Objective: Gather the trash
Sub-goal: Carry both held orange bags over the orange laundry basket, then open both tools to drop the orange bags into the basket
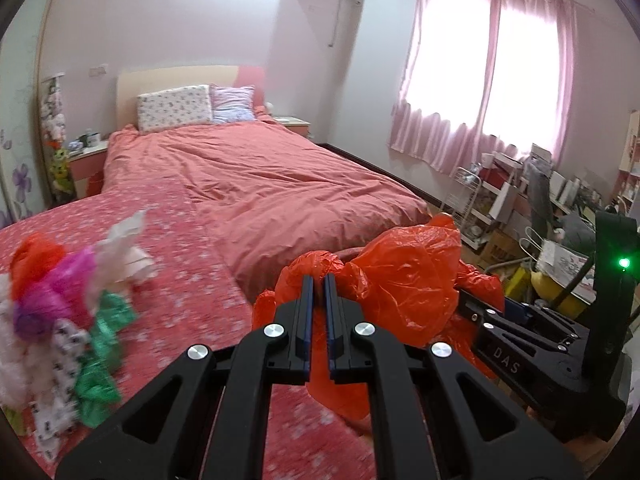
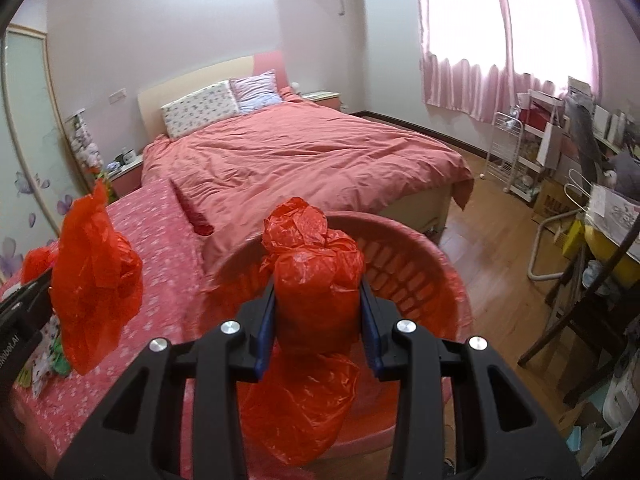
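Left gripper (image 1: 319,280): we see its jaws pinched nearly together on a fold of an orange bag (image 1: 404,280); the bag billows up to the right of the fingers.
Right gripper (image 2: 319,300): we see its jaws part-open, clamped on either side of a bunched red bag (image 2: 316,280), which hangs on below them.
Basket (image 2: 420,276): pink, slatted, right behind the right gripper's bag; we get it whole only from the right wrist. From the left wrist the orange bag hides nearly all of it.
Trash pile (image 1: 60,320): crumpled bags and wrappers, orange, pink, purple, green, white, on the flowered sheet (image 1: 188,288) at left. It's smeared by blur, so we can't sort the pieces. From the right wrist only a scrap shows at the left edge.
Other gripper: each view catches the other one at its edge, cut off, so we read neither grip that way.
Bed (image 2: 304,160): coral duvet, two pillows, beyond the sheet.
Desk clutter (image 1: 560,220): far right, too jumbled for us to name.
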A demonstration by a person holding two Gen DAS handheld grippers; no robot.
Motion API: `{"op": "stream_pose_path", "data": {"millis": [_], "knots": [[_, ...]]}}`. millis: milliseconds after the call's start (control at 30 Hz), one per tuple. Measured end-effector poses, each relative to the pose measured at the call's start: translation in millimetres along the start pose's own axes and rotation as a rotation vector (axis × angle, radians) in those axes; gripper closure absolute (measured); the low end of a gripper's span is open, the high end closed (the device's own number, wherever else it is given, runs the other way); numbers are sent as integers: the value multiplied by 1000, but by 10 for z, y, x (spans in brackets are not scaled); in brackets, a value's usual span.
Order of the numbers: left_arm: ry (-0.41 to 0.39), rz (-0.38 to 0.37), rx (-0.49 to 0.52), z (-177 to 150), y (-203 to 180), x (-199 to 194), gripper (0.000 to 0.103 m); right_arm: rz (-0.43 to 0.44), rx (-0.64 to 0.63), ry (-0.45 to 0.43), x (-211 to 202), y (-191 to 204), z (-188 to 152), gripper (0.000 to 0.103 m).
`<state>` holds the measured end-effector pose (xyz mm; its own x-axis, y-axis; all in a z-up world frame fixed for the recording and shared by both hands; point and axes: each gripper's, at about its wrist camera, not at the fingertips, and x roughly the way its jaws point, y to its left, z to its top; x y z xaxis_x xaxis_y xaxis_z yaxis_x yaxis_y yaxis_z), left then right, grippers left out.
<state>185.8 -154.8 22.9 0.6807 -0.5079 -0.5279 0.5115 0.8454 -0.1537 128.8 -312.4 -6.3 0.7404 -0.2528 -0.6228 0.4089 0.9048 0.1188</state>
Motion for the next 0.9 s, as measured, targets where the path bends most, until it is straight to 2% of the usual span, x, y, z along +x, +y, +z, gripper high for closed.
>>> {"op": "stream_pose_path", "data": {"millis": [333,667,900], "knots": [[54,-66,25,4,-266,426,97,-30,36,14,226,-260,62,66],[119,-85,16,-43,-303,648,97,-45,62,40,396,-359,41,64],[144,-79,-1,-43,-265,704,97,-40,67,28,350,-389,54,53]]}}
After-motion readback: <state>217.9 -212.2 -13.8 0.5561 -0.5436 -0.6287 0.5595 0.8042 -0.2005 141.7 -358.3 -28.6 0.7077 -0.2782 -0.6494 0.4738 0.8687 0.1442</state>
